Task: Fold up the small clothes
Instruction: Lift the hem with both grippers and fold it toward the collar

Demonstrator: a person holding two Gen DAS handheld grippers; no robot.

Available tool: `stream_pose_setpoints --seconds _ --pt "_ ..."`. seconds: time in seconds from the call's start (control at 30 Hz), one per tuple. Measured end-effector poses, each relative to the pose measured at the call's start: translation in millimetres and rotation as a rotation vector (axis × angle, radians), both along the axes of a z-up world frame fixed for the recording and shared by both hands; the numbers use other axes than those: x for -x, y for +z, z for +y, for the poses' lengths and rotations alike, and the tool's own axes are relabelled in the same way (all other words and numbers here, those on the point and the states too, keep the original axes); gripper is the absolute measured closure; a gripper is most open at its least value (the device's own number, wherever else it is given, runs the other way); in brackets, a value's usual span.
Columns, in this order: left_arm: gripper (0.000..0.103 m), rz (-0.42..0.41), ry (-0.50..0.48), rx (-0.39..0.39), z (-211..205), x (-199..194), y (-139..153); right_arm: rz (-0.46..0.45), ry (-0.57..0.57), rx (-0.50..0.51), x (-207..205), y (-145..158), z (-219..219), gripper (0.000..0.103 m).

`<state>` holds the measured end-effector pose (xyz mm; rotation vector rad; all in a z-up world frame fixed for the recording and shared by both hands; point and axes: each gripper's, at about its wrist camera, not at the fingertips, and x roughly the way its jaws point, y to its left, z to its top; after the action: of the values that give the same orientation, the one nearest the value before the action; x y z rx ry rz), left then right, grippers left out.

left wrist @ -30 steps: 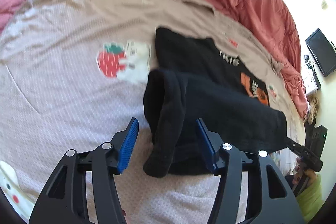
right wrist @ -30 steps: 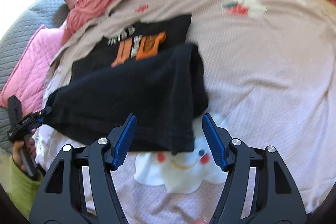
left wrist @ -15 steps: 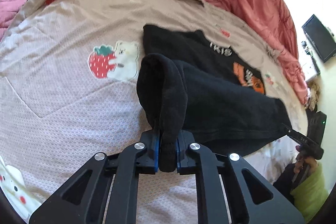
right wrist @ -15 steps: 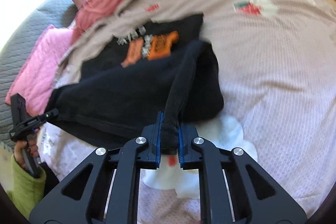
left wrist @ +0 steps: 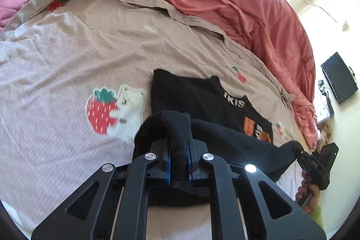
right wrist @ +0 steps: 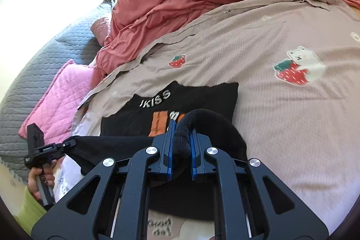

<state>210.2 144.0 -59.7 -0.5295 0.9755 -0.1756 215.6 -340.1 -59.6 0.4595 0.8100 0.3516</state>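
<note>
Shirt (left wrist: 198,96): one, black; two grippers clamp it.

On my black shirt (right wrist: 202,100), near its collar edge, white letters read "UKISS", though the first letter is partly cut off. The orange patch (right wrist: 160,125) below carries print too small to read.

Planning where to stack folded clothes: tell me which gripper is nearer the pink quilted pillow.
Left. The left gripper sits just in front of the pink quilted pillow; the right gripper is across the black shirt from it.
</note>
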Motion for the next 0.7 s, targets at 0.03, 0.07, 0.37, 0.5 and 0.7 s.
stream_pose_setpoints --seconds 0.03,0.07,0.37,0.5,0.7 --pt "0.094 0.004 0.006 -0.004 1 -5 -1 0.001 -0.003 0.002 -4 -2 -2 0.097" --pt "0.094 0.012 0.014 -0.007 1 -13 -3 0.001 -0.008 0.001 -13 -5 -3 0.097" --pt "0.092 0.115 0.076 -0.031 -3 -59 -44 0.071 -0.087 -0.025 -47 -46 -30 0.066" --pt "0.091 0.102 0.125 0.026 3 -61 -49 0.055 -0.151 -0.095 -43 -43 -50 0.049" --pt "0.075 -0.030 0.180 -0.062 0 -28 -11 -0.024 -0.106 -0.041 -37 -10 -44 0.041"
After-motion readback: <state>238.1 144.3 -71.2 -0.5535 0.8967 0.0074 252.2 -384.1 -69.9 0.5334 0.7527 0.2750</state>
